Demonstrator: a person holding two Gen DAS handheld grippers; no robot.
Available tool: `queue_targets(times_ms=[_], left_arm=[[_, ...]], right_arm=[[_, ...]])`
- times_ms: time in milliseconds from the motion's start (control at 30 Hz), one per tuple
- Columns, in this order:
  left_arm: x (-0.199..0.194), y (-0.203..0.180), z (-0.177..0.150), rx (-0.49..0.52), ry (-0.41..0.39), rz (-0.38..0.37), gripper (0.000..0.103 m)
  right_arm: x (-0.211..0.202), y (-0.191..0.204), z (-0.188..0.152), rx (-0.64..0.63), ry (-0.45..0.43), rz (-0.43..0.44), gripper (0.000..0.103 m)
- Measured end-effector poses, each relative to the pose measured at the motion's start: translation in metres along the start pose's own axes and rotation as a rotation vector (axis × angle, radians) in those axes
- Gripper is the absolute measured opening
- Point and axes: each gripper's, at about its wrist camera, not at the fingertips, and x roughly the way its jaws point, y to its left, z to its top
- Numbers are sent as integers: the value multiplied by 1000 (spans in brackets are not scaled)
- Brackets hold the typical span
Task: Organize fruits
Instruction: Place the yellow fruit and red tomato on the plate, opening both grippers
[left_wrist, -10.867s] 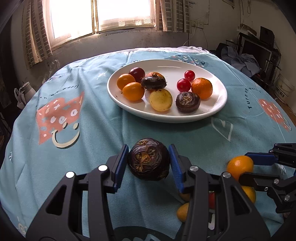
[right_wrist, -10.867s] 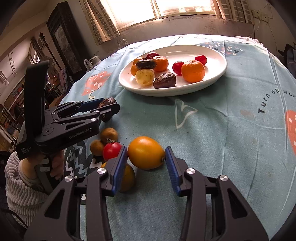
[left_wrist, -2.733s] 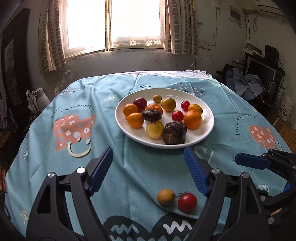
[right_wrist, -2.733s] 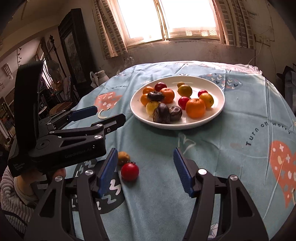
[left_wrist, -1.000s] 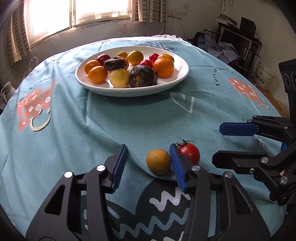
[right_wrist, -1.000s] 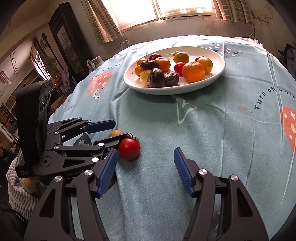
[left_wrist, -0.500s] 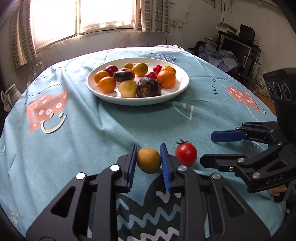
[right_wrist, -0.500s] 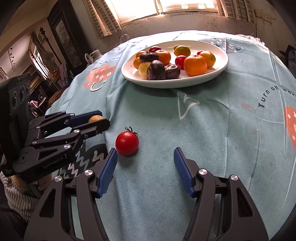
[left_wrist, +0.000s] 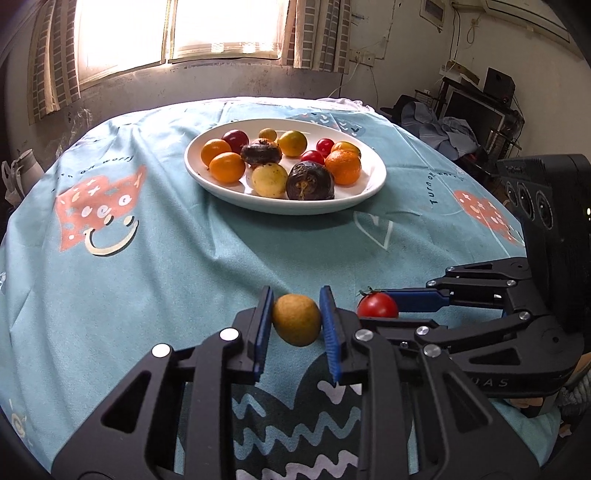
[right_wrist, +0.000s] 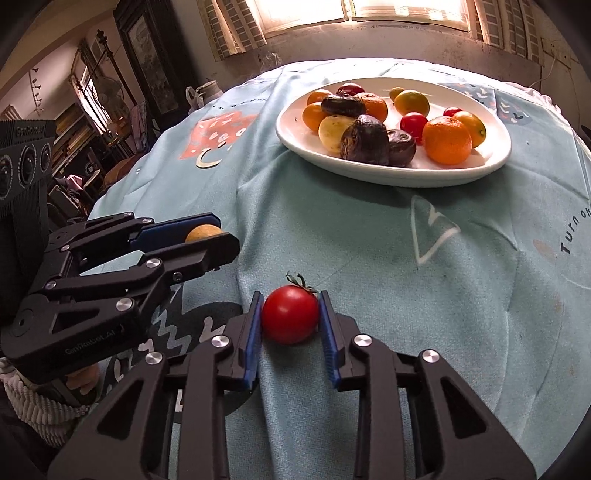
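My left gripper (left_wrist: 295, 321) is shut on a small yellow-brown fruit (left_wrist: 296, 319) and holds it above the blue tablecloth. It also shows in the right wrist view (right_wrist: 203, 233), between the left fingers. My right gripper (right_wrist: 290, 317) is shut on a red tomato (right_wrist: 290, 314) that sits low over the cloth. The tomato also shows in the left wrist view (left_wrist: 377, 305). A white oval plate (left_wrist: 284, 208) farther back holds several oranges, dark passion fruits, small tomatoes and yellow fruits; it also shows in the right wrist view (right_wrist: 391, 173).
The round table is covered by a blue printed cloth (left_wrist: 147, 258). A window (left_wrist: 221, 29) lies behind it. Dark furniture (right_wrist: 147, 55) stands at the left and cluttered shelves (left_wrist: 476, 110) at the right. The two grippers sit side by side near the table's front edge.
My right gripper has closed on the red tomato; half a second ago it was open around it. My left gripper still holds the yellow-brown fruit and has lifted it a little.
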Motion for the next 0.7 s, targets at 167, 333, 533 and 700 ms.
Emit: queue_targets(times_ms=[167,333,533,700], left_arm=[[-4,-1,59,41,-43,32,26],[15,6,148,25,-85,58,26],[93,17,196,-17,0,64,26],[147,32,200,-65,62,49,26]], right_arm=[[-58,-20,41,35,-181,-73,29],[-94,-50,108,74,-341,-174,29],[-45,-92,154,115,-303,-214,29],[8,-122,166,145,-221,-229,29]])
